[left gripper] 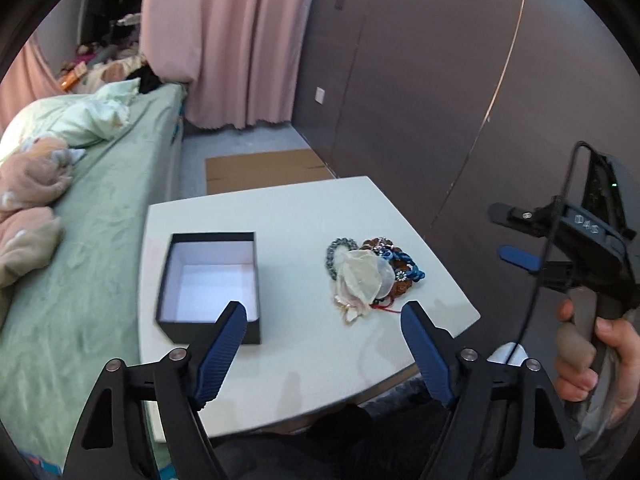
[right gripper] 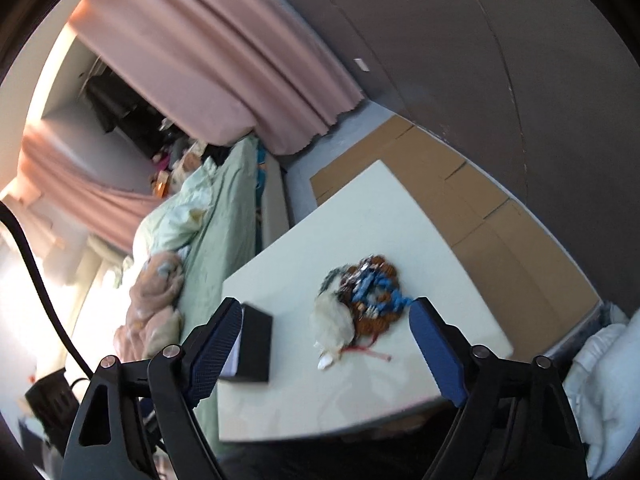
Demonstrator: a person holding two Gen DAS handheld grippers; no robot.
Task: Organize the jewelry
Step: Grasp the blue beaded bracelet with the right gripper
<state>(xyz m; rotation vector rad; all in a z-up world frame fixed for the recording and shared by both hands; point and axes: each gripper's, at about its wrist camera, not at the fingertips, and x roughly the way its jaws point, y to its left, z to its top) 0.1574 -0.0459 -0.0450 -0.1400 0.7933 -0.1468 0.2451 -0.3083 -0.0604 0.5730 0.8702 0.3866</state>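
Jewelry (left gripper: 372, 272) lies heaped on my white worktop (left gripper: 304, 360), right of the black box (left gripper: 210, 286), apart from it. Worktop near edge is cut off by my fingers. Box is open-topped, its white interior showing nothing. Left gripper (left gripper: 324, 354) and right gripper (right gripper: 326, 354) have fingers spread wide, holding nothing. A pale pouch (left gripper: 362, 276) hides part of the heap; the right view is blurred.

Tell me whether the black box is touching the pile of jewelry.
Apart. The left wrist view shows bare white table between the box and the jewelry pile.
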